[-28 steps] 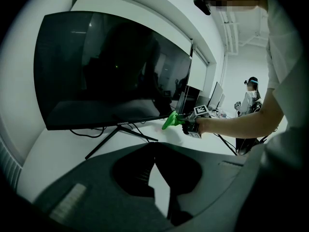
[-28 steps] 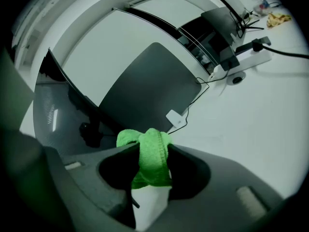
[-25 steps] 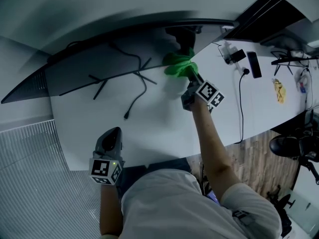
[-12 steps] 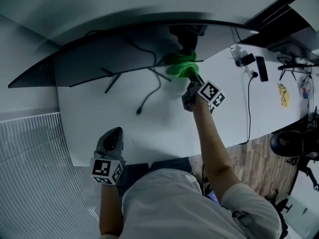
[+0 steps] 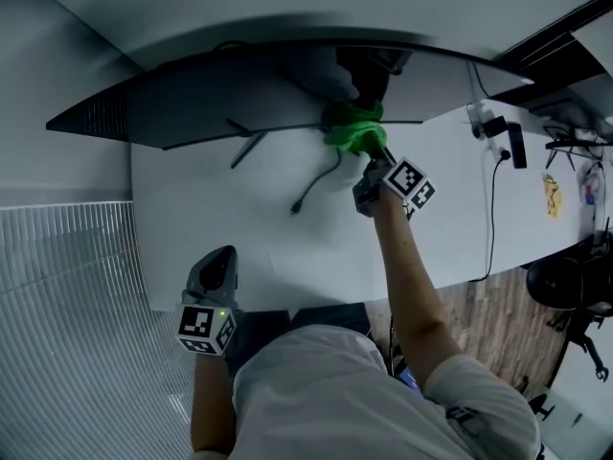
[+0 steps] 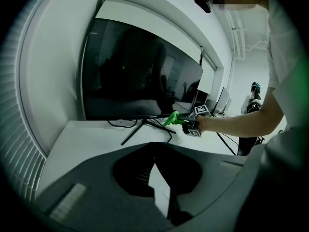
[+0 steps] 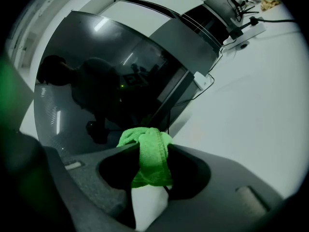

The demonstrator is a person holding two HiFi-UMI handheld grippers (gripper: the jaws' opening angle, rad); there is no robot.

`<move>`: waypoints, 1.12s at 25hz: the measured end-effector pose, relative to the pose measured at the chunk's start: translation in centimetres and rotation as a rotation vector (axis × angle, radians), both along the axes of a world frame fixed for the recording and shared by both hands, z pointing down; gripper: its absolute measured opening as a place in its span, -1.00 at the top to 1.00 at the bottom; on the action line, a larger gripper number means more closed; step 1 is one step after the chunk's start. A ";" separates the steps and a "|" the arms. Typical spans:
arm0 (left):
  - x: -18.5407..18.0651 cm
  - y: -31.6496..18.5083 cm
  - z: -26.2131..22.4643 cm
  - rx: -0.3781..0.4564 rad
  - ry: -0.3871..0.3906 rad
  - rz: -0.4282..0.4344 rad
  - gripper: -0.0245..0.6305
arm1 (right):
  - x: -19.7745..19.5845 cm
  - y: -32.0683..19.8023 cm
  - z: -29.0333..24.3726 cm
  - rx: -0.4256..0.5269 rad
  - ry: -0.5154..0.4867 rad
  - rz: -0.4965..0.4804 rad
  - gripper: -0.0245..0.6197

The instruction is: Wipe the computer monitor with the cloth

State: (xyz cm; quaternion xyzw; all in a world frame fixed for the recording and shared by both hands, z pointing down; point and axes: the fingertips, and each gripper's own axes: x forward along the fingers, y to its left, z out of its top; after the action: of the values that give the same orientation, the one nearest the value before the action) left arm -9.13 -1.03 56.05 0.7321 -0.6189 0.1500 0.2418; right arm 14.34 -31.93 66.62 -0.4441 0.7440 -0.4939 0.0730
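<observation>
Right tongs [image 5: 374, 153] around green cloth [image 7: 152, 161] at monitor [image 7: 96, 71], tips cloth-hidden.

A white table [image 5: 239, 228] is noted, the monitor [image 5: 192, 103] borne on it by thin black stand legs [image 5: 247, 149]. A loose black cable [image 5: 314, 192] is laid beside them. A corded plug [image 5: 499, 155], a black device [image 5: 518, 146] and a yellow item [image 5: 554, 195] are seen toward the right end.

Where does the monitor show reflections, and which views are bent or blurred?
Right gripper view: the monitor mirrors bright streaks and a silhouette; a blurred green smear covers the left edge. Left gripper view: black vignette. Head view: fisheye bows the monitor into an arc.
</observation>
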 end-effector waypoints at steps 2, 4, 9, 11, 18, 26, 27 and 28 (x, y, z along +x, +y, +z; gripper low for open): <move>-0.8 0.6 0.3 0.002 0.001 -0.006 0.90 | -1.1 0.3 0.3 -0.001 0.005 -0.007 0.42; -1.7 1.1 0.4 0.004 0.001 -0.013 0.90 | -2.1 0.7 0.5 -0.004 0.006 -0.011 0.42; -4.3 2.8 0.3 0.006 -0.002 -0.037 0.90 | -5.6 2.0 0.6 -0.009 0.004 -0.037 0.42; -5.5 3.5 0.3 0.007 -0.002 -0.047 0.90 | -7.2 2.6 0.6 -0.010 0.002 -0.049 0.42; -9.0 5.5 -0.2 0.022 -0.001 -0.085 0.90 | -12.6 4.5 0.6 -0.014 0.001 -0.100 0.42; -12.2 8.0 -0.3 0.023 -0.007 -0.124 0.90 | -18.2 6.4 0.7 -0.016 0.001 -0.161 0.42; -12.6 8.3 -0.8 0.021 -0.009 -0.129 0.90 | -19.1 6.8 0.2 -0.019 -0.003 -0.170 0.42; -13.2 8.7 -1.5 0.018 -0.012 -0.135 0.90 | -20.0 7.1 -0.3 -0.022 -0.006 -0.180 0.42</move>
State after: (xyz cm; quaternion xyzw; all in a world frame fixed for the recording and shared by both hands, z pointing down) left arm -22.29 7.65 54.54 0.6900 -0.6696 0.1321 0.2409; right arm -5.66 -24.78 66.31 -0.3746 0.7753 -0.5078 0.0259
